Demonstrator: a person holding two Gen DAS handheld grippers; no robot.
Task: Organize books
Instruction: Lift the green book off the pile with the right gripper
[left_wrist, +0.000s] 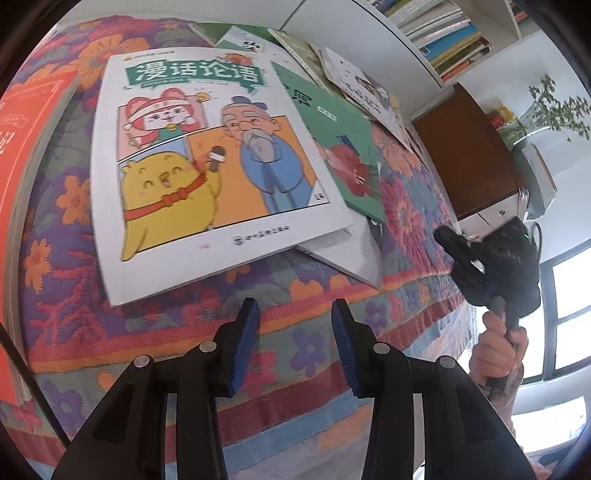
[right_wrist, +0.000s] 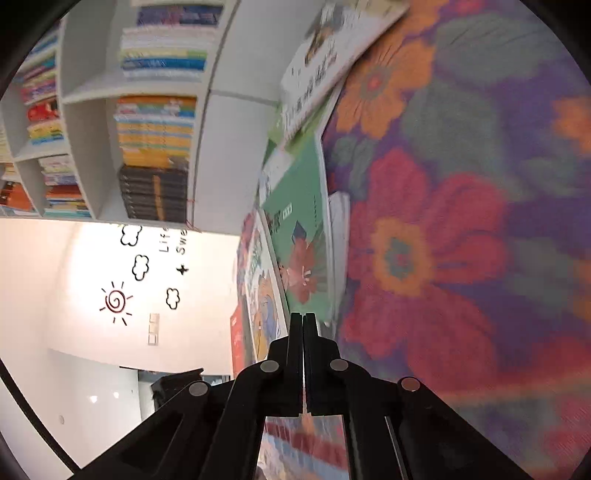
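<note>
Books lie scattered on a flowered cloth (left_wrist: 55, 229) over what may be a bed or a tabletop. The comic book (left_wrist: 207, 162) with the white cover lies nearest, overlapping a green book (left_wrist: 347, 155) on its right; an orange book (left_wrist: 26, 155) lies at the far left, and more books (left_wrist: 354, 85) trail off toward the white bookshelf (left_wrist: 417, 40) beyond. The left hand-held gripper (left_wrist: 295, 325) hovers just short of the comic book's near edge, jaws narrowly parted with nothing between them. The right hand-held gripper (right_wrist: 303, 328), gripped by a hand (left_wrist: 496, 347) at the right, is closed tight on nothing, off the cloth, its tips near the green book's edge.
</note>
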